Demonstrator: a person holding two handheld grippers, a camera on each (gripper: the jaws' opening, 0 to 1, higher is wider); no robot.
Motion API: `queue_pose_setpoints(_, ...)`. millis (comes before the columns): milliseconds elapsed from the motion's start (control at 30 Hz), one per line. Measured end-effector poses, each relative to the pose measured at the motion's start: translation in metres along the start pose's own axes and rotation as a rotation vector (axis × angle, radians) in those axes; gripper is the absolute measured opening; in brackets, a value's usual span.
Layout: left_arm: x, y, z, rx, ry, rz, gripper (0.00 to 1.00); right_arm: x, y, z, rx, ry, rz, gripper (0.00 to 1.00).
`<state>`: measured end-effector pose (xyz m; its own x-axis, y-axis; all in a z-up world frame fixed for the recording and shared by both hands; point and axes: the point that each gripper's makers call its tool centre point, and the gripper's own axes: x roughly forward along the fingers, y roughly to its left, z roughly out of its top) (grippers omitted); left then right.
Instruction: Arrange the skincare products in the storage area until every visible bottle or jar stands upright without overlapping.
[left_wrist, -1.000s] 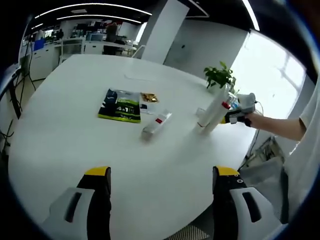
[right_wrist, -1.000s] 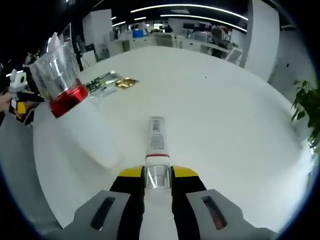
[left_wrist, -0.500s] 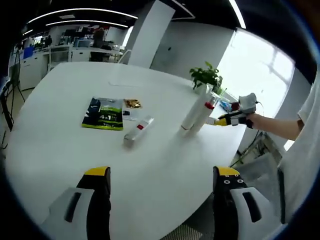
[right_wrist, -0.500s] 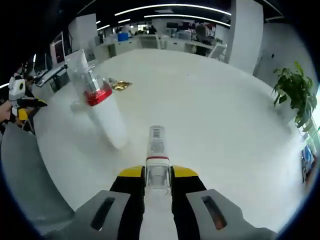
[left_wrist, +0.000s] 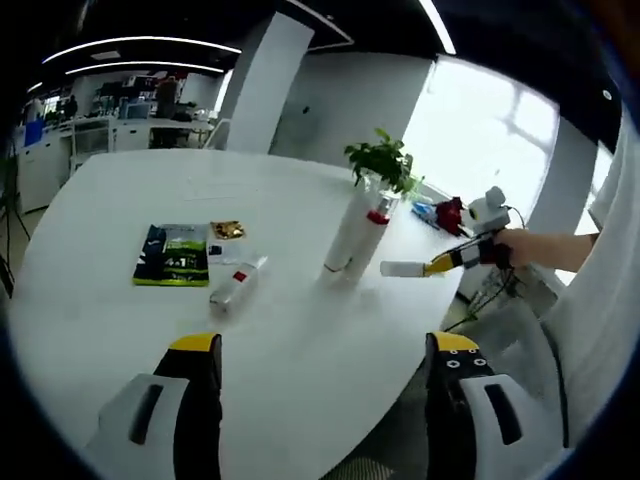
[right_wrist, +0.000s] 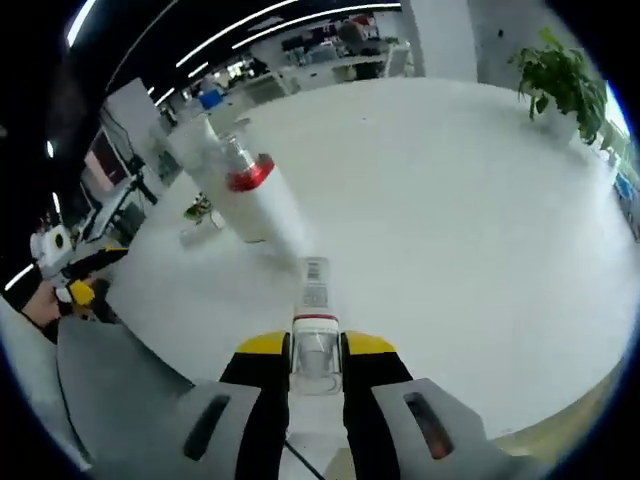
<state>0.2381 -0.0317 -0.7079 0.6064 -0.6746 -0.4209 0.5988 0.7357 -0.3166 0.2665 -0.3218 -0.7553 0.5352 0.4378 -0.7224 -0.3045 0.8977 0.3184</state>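
White tube (right_wrist: 313, 300) clamped in right gripper (right_wrist: 316, 352), held level beside the upright red-collared bottle (left_wrist: 361, 236), one more tube (left_wrist: 234, 286) lying flat further from bottle, so probably one of three products stands, two left; left gripper (left_wrist: 318, 350) jaws apart, empty.

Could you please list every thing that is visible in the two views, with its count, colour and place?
table: one, white, round, under everything.
tall bottles: two, white, one with red collar and clear cap, standing together near table middle.
small bottle: one, white with red band, lying on the table.
packet: one, green and dark, flat on the table.
gold sachet: one, beside the packet.
plant: one, green, at the far table edge.
tube: one, white, held level above the table.
left gripper: yellow-tipped fingers apart, nothing between.
right gripper: fingers closed on the tube.
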Motion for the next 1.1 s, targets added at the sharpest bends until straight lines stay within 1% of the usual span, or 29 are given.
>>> queue_pose_setpoints(33, 0.0, -0.003, 0.002, 0.012, -0.004, -0.003, 0.77, -0.004, 0.014, -0.006, 0.033, -0.004, 0.017, 0.18)
queue_pose_setpoints(100, -0.001, -0.008, 0.009, 0.047, -0.022, -0.012, 0.77, -0.003, 0.02, -0.008, 0.06, 0.008, 0.05, 0.19)
queue_pose_setpoints(167, -0.002, -0.013, 0.012, 0.062, -0.027, -0.02, 0.78, -0.005, 0.033, -0.016, 0.092, 0.018, 0.082, 0.19)
queue_pose_setpoints(200, -0.002, -0.017, 0.014, 0.08, -0.029, -0.024, 0.78, -0.006, 0.036, -0.019, 0.104, 0.022, 0.093, 0.19)
queue_pose_setpoints(333, -0.001, -0.021, 0.014, 0.096, -0.027, -0.05, 0.79, -0.005, 0.054, -0.028, 0.088, 0.05, 0.122, 0.18)
queue_pose_setpoints(367, -0.001, -0.026, 0.015, 0.099, -0.028, -0.062, 0.79, -0.004, 0.056, -0.029, 0.089, 0.052, 0.126, 0.18)
queue_pose_setpoints(433, -0.001, -0.03, 0.015, 0.108, -0.03, -0.069, 0.79, -0.003, 0.068, -0.029, 0.091, 0.054, 0.152, 0.18)
queue_pose_setpoints(533, -0.001, -0.034, 0.015, 0.118, -0.035, -0.086, 0.79, -0.003, 0.085, -0.025, 0.102, 0.053, 0.207, 0.19)
queue_pose_setpoints(600, -0.001, -0.036, 0.015, 0.112, -0.042, -0.098, 0.79, -0.003, 0.097, -0.024, 0.098, 0.072, 0.242, 0.19)
queue_pose_setpoints(633, -0.001, -0.037, 0.015, 0.111, -0.046, -0.102, 0.79, -0.003, 0.104, -0.024, 0.071, 0.088, 0.259, 0.19)
queue_pose_setpoints(733, 0.0, -0.046, 0.016, 0.14, -0.05, -0.122, 0.81, -0.002, 0.115, -0.02, 0.018, 0.115, 0.276, 0.19)
queue_pose_setpoints(800, 0.0, -0.051, 0.016, 0.159, -0.052, -0.134, 0.83, -0.002, 0.125, -0.017, -0.019, 0.14, 0.311, 0.19)
queue_pose_setpoints(867, 0.001, -0.056, 0.015, 0.204, -0.038, -0.15, 0.84, -0.001, 0.135, -0.013, -0.049, 0.163, 0.343, 0.19)
queue_pose_setpoints(900, 0.002, -0.058, 0.014, 0.226, -0.033, -0.155, 0.84, 0.0, 0.141, -0.013, -0.073, 0.188, 0.363, 0.19)
queue_pose_setpoints(933, 0.002, -0.06, 0.013, 0.243, -0.029, -0.161, 0.84, -0.001, 0.144, -0.013, -0.083, 0.197, 0.367, 0.19)
queue_pose_setpoints(967, 0.003, -0.062, 0.013, 0.26, -0.026, -0.169, 0.85, -0.002, 0.152, -0.013, -0.115, 0.222, 0.373, 0.19)
queue_pose_setpoints(1000, 0.004, -0.064, 0.012, 0.268, -0.023, -0.172, 0.85, 0.0, 0.154, -0.014, -0.135, 0.244, 0.386, 0.19)
queue_pose_setpoints(1067, 0.006, -0.067, 0.011, 0.297, -0.013, -0.179, 0.84, -0.001, 0.166, -0.009, -0.167, 0.26, 0.41, 0.19)
queue_pose_setpoints(1100, 0.008, -0.067, 0.011, 0.324, -0.011, -0.175, 0.83, -0.001, 0.17, -0.008, -0.172, 0.265, 0.418, 0.19)
